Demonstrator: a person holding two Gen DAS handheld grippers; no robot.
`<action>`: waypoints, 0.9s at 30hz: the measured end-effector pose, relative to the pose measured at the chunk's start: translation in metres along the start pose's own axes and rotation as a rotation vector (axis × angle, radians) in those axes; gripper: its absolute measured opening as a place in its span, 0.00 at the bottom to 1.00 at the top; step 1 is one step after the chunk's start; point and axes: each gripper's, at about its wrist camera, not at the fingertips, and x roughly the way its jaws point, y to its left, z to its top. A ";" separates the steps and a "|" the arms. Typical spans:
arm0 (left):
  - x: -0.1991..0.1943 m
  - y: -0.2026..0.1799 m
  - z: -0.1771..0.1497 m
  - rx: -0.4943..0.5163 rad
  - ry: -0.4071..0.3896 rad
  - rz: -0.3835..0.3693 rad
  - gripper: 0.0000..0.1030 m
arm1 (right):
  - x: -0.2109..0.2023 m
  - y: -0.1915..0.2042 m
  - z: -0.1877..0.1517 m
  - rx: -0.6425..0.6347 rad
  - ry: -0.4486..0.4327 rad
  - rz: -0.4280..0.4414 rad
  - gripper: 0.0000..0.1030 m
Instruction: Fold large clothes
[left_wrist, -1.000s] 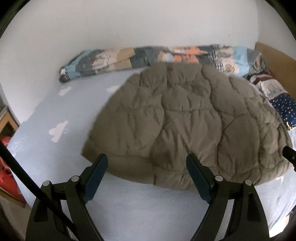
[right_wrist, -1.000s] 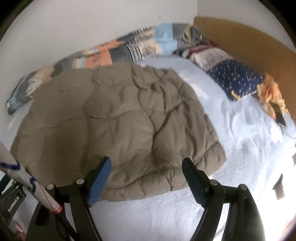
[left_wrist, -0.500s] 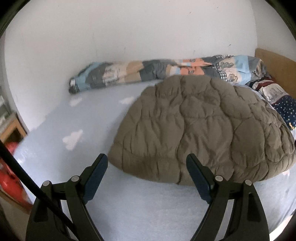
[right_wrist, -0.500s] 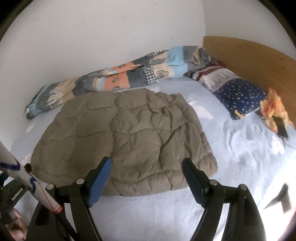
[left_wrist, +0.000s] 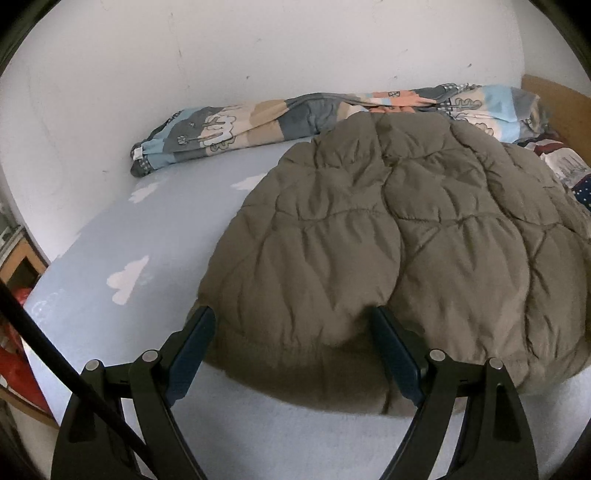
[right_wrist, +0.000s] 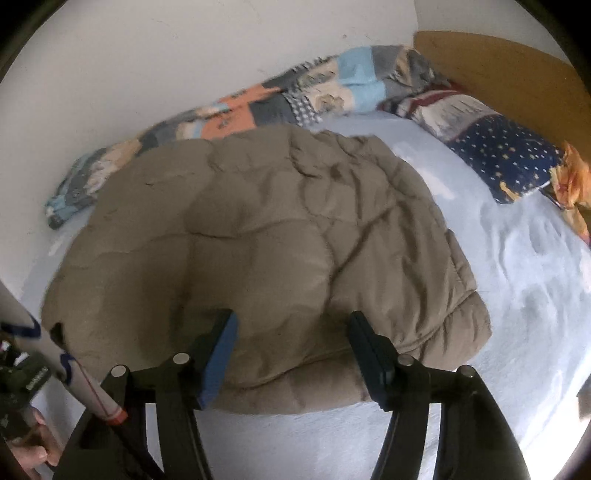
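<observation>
Pale blue sheeting with white cloud prints covers the bed (left_wrist: 155, 236), and the olive-brown quilted jacket (left_wrist: 388, 236) lies spread flat on it, filling most of both views. Half a second ago both cameras stood farther back, with bare sheet between fingers and hem; now the jacket's near hem reaches in between each pair of fingers and looks larger. The jacket itself lies as it did, not yet folded over.

Its long axis runs across the bed, side to side in both views, with the banded hem (right_wrist: 295, 391) facing the cameras and the far edge against the wall-side bedding. In the right wrist view the jacket (right_wrist: 258, 240) ends in a squared corner on the right.

Behind it, a rolled patchwork blanket (left_wrist: 258, 122) stretches along the white wall (left_wrist: 258, 48), touching the jacket's far edge. A wooden headboard (right_wrist: 517, 74) stands at the right, with a navy starred pillow (right_wrist: 509, 158) below it and an orange cloth (right_wrist: 572, 177) just beside that, well apart from the jacket.

The left gripper (left_wrist: 293, 325) is spread wide, its fingers straddling the hem without pinching it. The right gripper (right_wrist: 291, 328) is likewise parted over the hem, holding nothing.
</observation>
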 end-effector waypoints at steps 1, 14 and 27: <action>0.002 -0.002 0.000 0.002 -0.005 0.003 0.83 | 0.005 0.001 0.000 -0.008 0.009 -0.006 0.65; 0.012 -0.002 0.000 -0.003 -0.014 -0.001 0.87 | 0.023 0.011 -0.005 -0.049 0.029 -0.077 0.68; 0.011 -0.001 0.000 -0.007 -0.016 -0.006 0.87 | 0.022 0.013 -0.008 -0.063 0.026 -0.083 0.68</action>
